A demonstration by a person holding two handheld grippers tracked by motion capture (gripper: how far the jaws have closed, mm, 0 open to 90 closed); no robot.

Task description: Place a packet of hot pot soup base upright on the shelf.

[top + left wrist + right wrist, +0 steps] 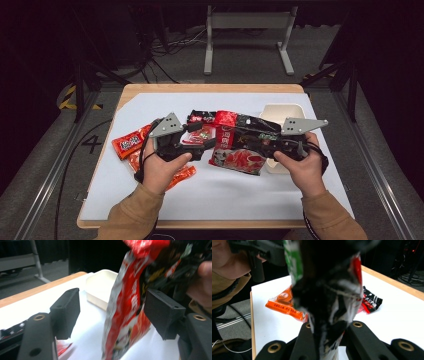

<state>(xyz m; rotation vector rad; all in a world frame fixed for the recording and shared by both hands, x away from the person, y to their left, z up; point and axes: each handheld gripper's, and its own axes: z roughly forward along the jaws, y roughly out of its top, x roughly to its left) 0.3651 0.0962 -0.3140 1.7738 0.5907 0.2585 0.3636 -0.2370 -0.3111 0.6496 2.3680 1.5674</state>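
White table sheet (210, 192) | right claw (329, 332) clamps red-black packet (240, 150) | left claw (112, 312) open | print unreadable

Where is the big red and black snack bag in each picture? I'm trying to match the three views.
High view: the snack bag hangs at centre, between both grippers.
Left gripper view: the bag hangs right of centre, between the open jaws.
Right gripper view: the bag stands at centre, clamped in the jaws.
Shared landmark: the orange packet on the white table cover.
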